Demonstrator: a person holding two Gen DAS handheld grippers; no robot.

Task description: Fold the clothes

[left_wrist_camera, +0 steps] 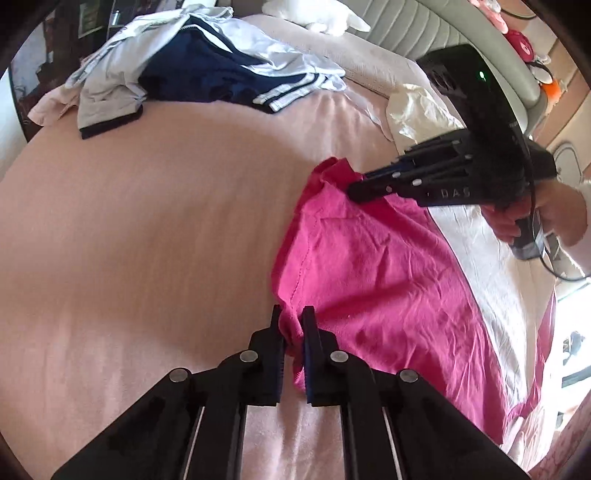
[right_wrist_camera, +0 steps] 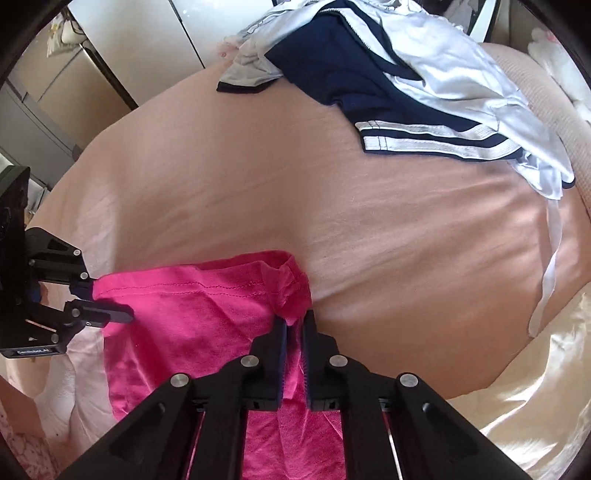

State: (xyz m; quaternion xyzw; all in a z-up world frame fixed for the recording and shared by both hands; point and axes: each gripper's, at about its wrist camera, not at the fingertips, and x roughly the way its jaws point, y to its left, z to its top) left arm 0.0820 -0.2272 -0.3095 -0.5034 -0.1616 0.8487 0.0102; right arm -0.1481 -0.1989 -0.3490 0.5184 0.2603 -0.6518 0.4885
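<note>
A bright pink garment (left_wrist_camera: 369, 266) lies on the pale pink bed sheet (left_wrist_camera: 147, 221), stretched between both grippers. My left gripper (left_wrist_camera: 291, 318) is shut on its near corner, with cloth bunched between the fingers. Further away, my right gripper (left_wrist_camera: 355, 192) is shut on the far corner, held by a person's hand (left_wrist_camera: 554, 214). In the right wrist view the pink garment (right_wrist_camera: 192, 314) runs leftwards from my right gripper (right_wrist_camera: 294, 322), which pinches a folded hem. My left gripper (right_wrist_camera: 107, 301) clamps the opposite edge at the left.
A heap of navy and white sportswear (left_wrist_camera: 199, 70) lies at the far side of the bed, seen too as the sportswear heap (right_wrist_camera: 388, 85). A white cloth (left_wrist_camera: 413, 107) lies by the grey headboard (left_wrist_camera: 424, 33). A cream quilt (right_wrist_camera: 535, 387) lies to the right; cupboards (right_wrist_camera: 147, 37) stand beyond.
</note>
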